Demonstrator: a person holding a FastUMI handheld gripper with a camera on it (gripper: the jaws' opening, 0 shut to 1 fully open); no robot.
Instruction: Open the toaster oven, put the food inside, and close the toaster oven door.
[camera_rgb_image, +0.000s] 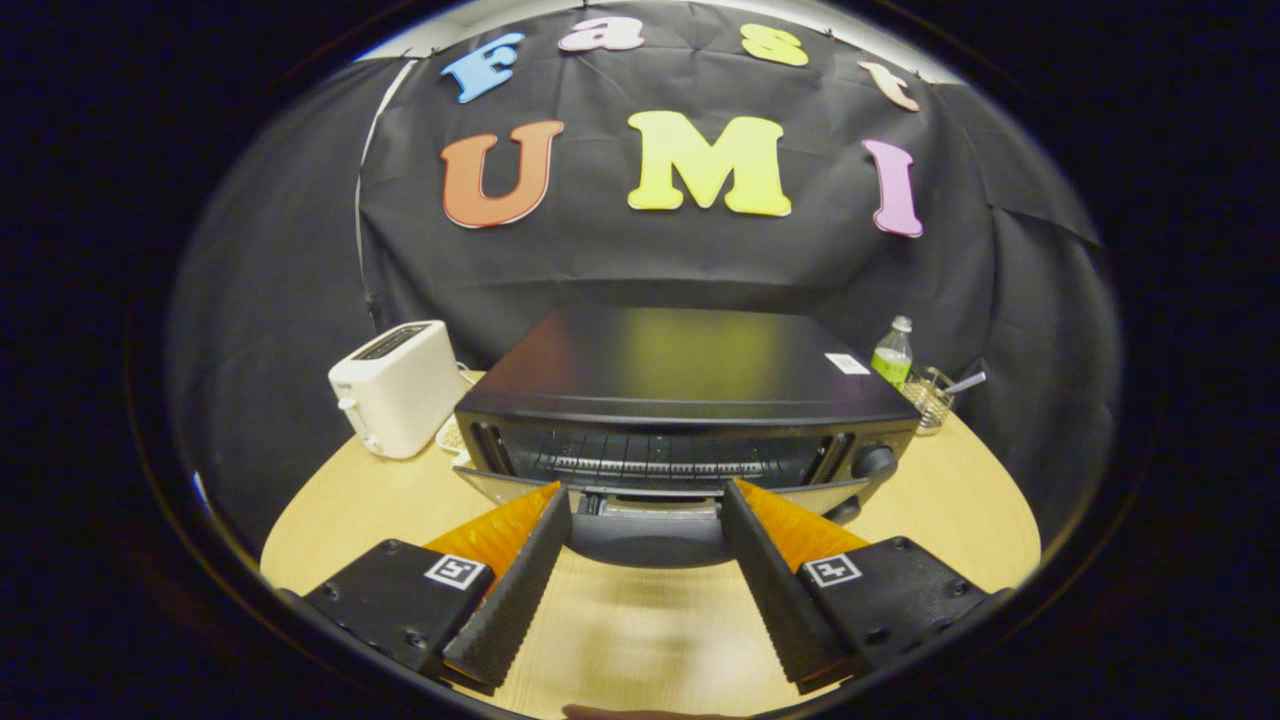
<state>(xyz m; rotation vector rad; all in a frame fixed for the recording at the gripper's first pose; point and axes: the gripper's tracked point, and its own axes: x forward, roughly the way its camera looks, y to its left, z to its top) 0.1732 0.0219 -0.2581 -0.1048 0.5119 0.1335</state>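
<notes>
The gripper is seen with its two fingers spread wide apart; nothing is held between them. The fingertips are positioned at the front of the toaster oven, one to each side of the door handle, without either finger being pressed on it.

The toaster oven is located at the middle of a round wooden table, directly ahead of the fingers. Its door is seen lowered and partly open, with the dark curved handle projecting forward between the fingertips. Behind the door, the wire rack is visible inside the oven cavity. Two control knobs are mounted at the right of the front panel. A small white label is fixed on the flat black top.

A white toaster is placed on the table just beside the oven, on its left. A plastic bottle with green liquid is placed behind the oven's right rear corner, and a clear glass holding a utensil is set just beside that bottle.

The food cannot be identified in the gripper view. A small pale item is partly hidden between the toaster and the oven; what it is cannot be told.
</notes>
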